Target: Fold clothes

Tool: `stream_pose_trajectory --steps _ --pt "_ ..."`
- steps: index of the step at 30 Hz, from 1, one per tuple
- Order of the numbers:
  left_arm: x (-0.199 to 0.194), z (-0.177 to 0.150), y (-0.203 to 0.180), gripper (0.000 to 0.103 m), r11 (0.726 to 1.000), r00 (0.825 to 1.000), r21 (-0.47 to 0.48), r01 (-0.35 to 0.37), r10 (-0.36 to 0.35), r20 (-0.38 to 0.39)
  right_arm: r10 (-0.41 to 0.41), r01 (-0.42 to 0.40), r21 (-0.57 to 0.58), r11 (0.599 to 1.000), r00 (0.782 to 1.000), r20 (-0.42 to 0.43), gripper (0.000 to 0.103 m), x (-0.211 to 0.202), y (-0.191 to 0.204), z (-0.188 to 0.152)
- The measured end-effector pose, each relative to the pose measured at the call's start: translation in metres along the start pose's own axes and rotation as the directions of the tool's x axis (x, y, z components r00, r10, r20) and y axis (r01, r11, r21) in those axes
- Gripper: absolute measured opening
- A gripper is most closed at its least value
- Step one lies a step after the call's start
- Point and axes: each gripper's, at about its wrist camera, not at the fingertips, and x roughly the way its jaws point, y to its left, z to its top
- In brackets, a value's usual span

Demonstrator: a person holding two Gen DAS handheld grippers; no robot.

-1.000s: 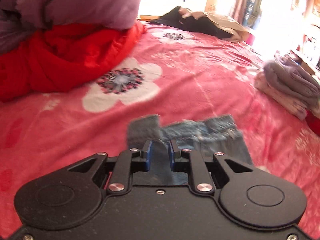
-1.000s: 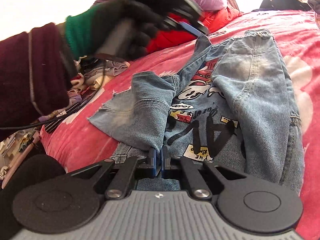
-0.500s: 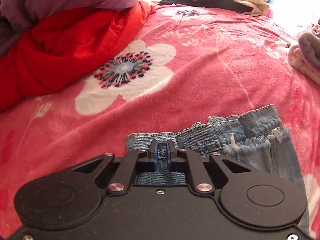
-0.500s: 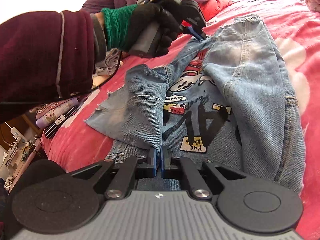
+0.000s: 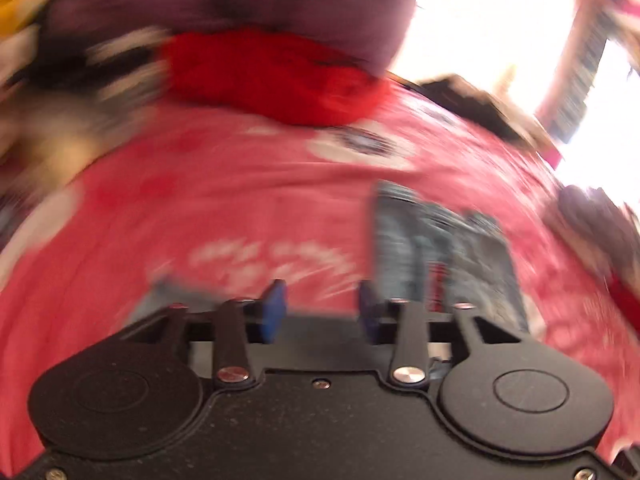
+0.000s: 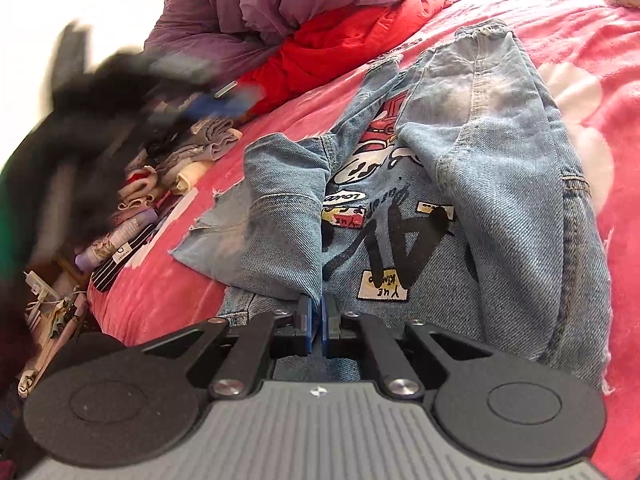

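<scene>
Bed (image 6: 600,24) under a pink floral blanket (image 5: 224,208), purple and red bedding (image 6: 320,40) heaped at its far edge. Denim jacket (image 6: 500,152) spread flat near the bed's near edge, both sleeves folded inward over the printed back. Right tool (image 6: 316,316), jaws closed, gripping the jacket's hem. Left tool (image 5: 320,308), blurred, jaws just opened, nothing between them, jacket beside it.
</scene>
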Motion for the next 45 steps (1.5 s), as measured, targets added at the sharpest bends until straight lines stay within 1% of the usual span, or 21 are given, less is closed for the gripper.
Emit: stream_pose_trajectory --steps 1,3,4,7,10,14,16,17,19,22,23,27,31,34,37,39,40,41,42,43,45 --pt "-0.009 -0.010 0.019 0.049 0.996 0.999 -0.075 -0.046 0.047 0.016 -0.003 0.003 -0.005 1.000 1.000 0.001 0.006 0.000 0.001 0.000" --pt "-0.018 -0.027 0.052 0.048 0.968 0.989 -0.206 -0.143 0.149 0.016 -0.010 0.010 -0.015 1.000 1.000 0.003 0.006 -0.001 0.002 0.000" --pt "-0.017 -0.031 0.066 0.048 0.954 0.986 -0.255 -0.161 0.164 -0.008 -0.012 0.012 -0.017 1.000 1.000 0.004 0.006 -0.001 0.002 -0.001" --pt "-0.008 -0.036 0.101 0.047 0.902 0.993 -0.416 -0.119 0.115 -0.036 -0.014 0.014 -0.017 1.000 1.000 0.005 0.005 -0.001 0.002 -0.002" --pt "0.005 -0.046 0.112 0.046 0.864 0.994 -0.491 -0.112 0.093 -0.063 -0.013 0.013 -0.011 1.000 1.000 0.004 0.005 -0.002 0.000 -0.003" --pt "0.017 -0.050 0.105 0.047 0.874 0.996 -0.480 -0.076 0.086 -0.001 -0.008 0.008 -0.001 1.000 1.000 0.006 0.005 -0.002 -0.003 -0.004" --pt "0.023 -0.051 0.107 0.025 0.878 0.996 -0.475 -0.058 0.082 0.029 -0.007 0.007 -0.002 1.000 1.000 0.008 0.005 -0.003 -0.002 -0.004" --pt "0.025 -0.050 0.108 0.003 0.877 0.997 -0.478 -0.042 0.065 0.032 -0.007 0.007 -0.002 1.000 1.000 0.008 0.005 -0.003 -0.002 -0.005" --pt "0.019 -0.045 0.102 0.003 0.872 0.998 -0.488 0.035 -0.003 0.066 -0.005 0.005 0.000 1.000 1.000 0.007 0.005 -0.003 -0.003 -0.004" --pt "-0.002 -0.027 0.060 0.002 0.933 0.990 -0.345 0.103 -0.064 0.124 -0.001 0.001 0.005 1.000 1.000 0.007 0.006 -0.006 -0.003 -0.003" --pt "-0.010 -0.020 0.040 0.002 0.944 0.985 -0.299 0.139 -0.100 0.141 0.001 -0.001 0.006 1.000 1.000 0.008 0.008 -0.007 -0.003 -0.003" --pt "-0.035 0.002 -0.045 0.002 0.952 0.952 -0.129 0.276 -0.253 0.171 0.007 -0.008 0.021 1.000 1.000 0.021 0.014 -0.019 -0.004 0.000" --pt "-0.053 0.000 -0.137 0.002 0.919 0.910 0.045 0.391 -0.393 0.132 0.011 -0.019 0.110 0.994 0.997 0.073 0.014 -0.043 -0.017 0.007" --pt "-0.057 -0.026 -0.196 0.002 0.884 0.890 0.174 0.434 -0.451 0.071 0.005 -0.044 0.239 0.970 0.987 0.160 0.014 -0.072 -0.039 0.013" --pt "-0.053 -0.060 -0.240 0.002 0.841 0.878 0.289 0.458 -0.479 0.004 -0.004 -0.105 0.390 0.915 0.963 0.268 0.014 -0.105 -0.072 0.019" --pt "-0.038 -0.085 -0.259 0.004 0.789 0.863 0.363 0.496 -0.495 -0.104 -0.041 -0.132 0.472 0.872 0.940 0.339 0.014 -0.128 -0.094 0.018" --pt "-0.032 -0.097 -0.265 0.008 0.762 0.855 0.395 0.514 -0.492 -0.164 -0.074 -0.134 0.514 0.847 0.929 0.364 0.015 -0.139 -0.106 0.014" --pt "-0.032 -0.105 -0.261 0.020 0.753 0.853 0.405 0.519 -0.489 -0.183 -0.108 -0.138 0.555 0.820 0.916 0.387 0.019 -0.150 -0.117 0.011" --pt "-0.035 -0.106 -0.247 0.036 0.758 0.853 0.394 0.519 -0.492 -0.175 -0.143 -0.141 0.594 0.792 0.903 0.405 0.023 -0.160 -0.128 0.007" --pt "-0.038 -0.107 -0.233 0.045 0.764 0.853 0.383 0.519 -0.495 -0.168 -0.174 -0.127 0.626 0.769 0.902 0.396 0.028 -0.166 -0.137 0.002" --pt "-0.044 -0.107 -0.204 0.047 0.784 0.859 0.356 0.508 -0.490 -0.146 -0.224 -0.099 0.684 0.723 0.903 0.367 0.028 -0.173 -0.154 -0.007"
